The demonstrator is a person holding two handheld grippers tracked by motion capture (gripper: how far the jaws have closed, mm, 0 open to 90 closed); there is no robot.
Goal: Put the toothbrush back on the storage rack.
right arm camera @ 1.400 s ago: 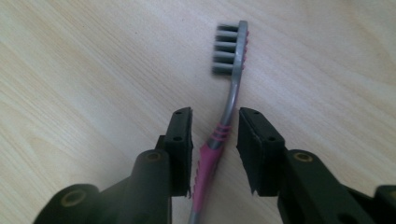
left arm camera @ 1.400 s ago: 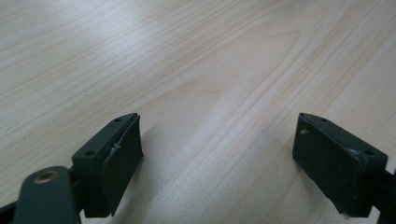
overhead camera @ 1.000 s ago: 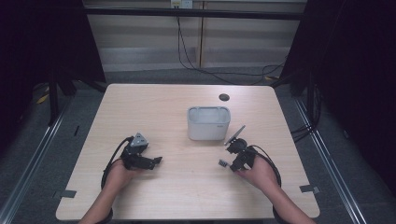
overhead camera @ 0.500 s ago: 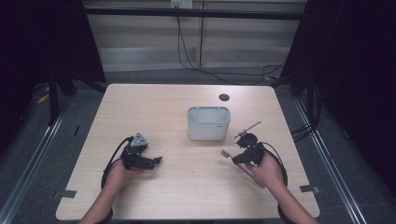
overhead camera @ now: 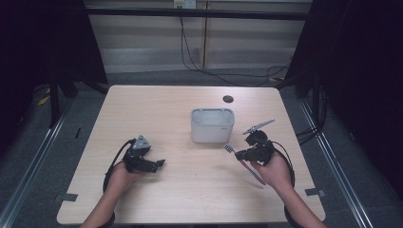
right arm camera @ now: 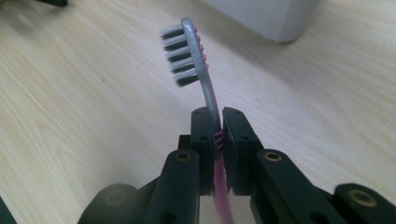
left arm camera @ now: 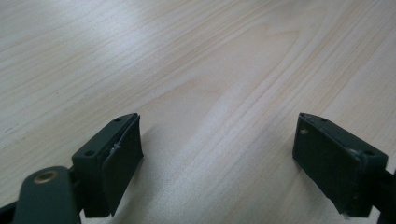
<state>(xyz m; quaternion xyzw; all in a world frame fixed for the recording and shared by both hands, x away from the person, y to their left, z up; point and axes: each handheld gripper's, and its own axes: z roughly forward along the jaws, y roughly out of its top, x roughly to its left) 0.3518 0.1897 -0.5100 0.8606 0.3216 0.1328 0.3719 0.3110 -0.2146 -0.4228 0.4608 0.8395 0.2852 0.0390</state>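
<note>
- The right gripper [right arm camera: 215, 135] is clamping a pink-and-grey toothbrush [right arm camera: 201, 74] by the neck just below its head. The long handle is hanging out behind the jaws, so that unsupported weight could be twisting the brush in the pads.
- The toothbrush is sitting just in front of the white container [overhead camera: 212, 124], its bristles pointing toward the container's near right corner. A low approach could be knocking the head against the rim [overhead camera: 212, 111].
- The container looks light, so a bump could be shoving it across the table [overhead camera: 157, 109].
- The left gripper [left arm camera: 219, 154] is resting wide open and empty, well left of the container, so it is not steadying anything.
</note>
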